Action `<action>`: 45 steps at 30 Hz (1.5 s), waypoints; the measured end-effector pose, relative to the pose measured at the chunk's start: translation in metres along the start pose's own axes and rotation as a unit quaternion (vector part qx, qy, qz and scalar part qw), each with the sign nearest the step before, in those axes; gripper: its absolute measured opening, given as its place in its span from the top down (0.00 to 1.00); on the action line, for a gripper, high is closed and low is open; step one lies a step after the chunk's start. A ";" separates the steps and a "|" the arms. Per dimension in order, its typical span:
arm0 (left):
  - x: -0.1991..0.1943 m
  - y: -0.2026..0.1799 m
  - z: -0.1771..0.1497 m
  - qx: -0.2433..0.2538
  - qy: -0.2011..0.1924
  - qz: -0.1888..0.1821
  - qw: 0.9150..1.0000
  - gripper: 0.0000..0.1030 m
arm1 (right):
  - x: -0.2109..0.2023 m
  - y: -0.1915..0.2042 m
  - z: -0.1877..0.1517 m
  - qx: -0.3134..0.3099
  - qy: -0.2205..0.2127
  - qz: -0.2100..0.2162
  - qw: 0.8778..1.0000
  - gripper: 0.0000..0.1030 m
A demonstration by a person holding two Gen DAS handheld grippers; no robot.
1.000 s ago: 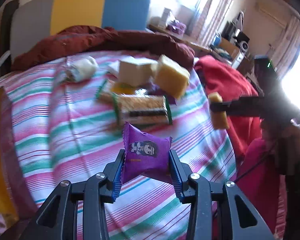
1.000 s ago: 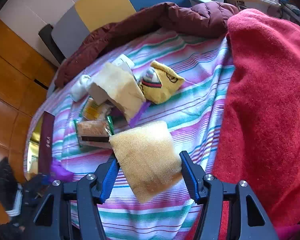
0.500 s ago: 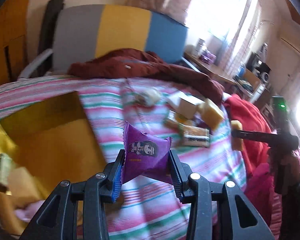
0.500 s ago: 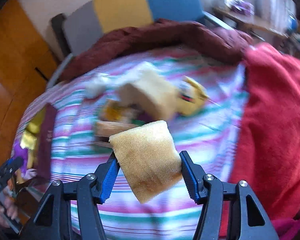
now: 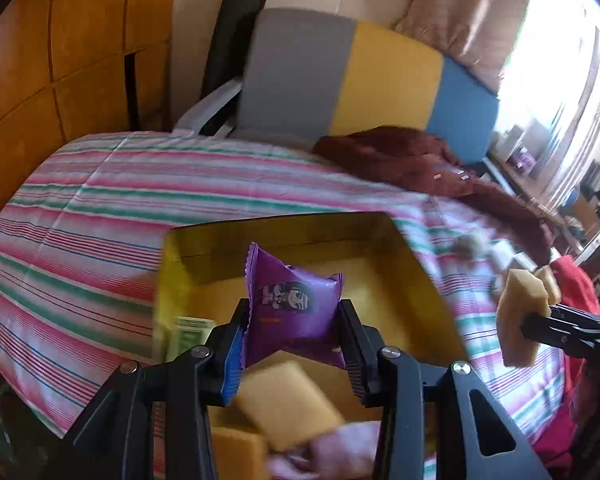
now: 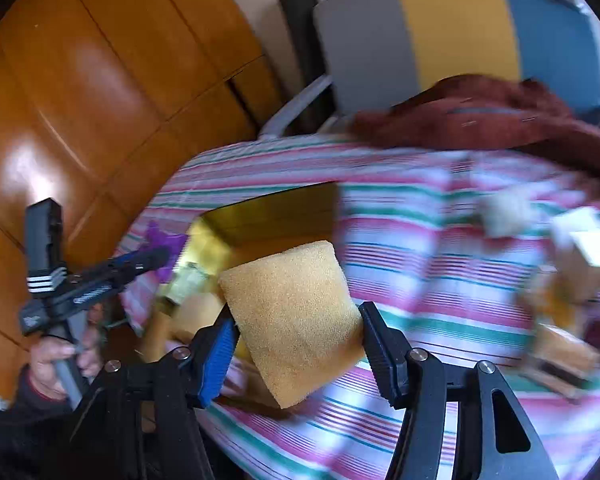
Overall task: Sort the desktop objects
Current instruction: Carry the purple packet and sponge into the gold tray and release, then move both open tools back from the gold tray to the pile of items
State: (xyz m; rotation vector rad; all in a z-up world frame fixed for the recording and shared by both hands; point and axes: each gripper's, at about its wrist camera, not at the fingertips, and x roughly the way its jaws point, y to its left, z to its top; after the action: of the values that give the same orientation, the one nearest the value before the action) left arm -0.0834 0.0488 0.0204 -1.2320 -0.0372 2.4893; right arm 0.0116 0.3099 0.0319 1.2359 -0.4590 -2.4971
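Both hands have swung from the pile to the yellow box. The left gripper pinches the purple packet; the right gripper squeezes a sponge (release looks next).

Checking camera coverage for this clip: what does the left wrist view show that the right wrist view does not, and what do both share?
Only the left wrist view shows the printed face of the purple snack packet clamped in the left gripper, and two sponges already lying in the yellow box. Only the right wrist view shows the person's hand around the left gripper's handle. Both show the yellow box on the striped bedspread, the dark red jacket, and the yellow sponge gripped by the right gripper.
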 end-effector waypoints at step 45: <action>-0.051 0.028 -0.025 -0.065 -0.085 0.020 0.994 0.42 | 0.084 0.051 -0.008 0.076 0.001 0.032 0.997 0.09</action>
State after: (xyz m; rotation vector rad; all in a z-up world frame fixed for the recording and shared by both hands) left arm -0.0443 0.0029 0.0390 -1.0753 -0.2248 2.6572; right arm -0.0235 0.2282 -0.0109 1.2581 -0.6894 -2.4453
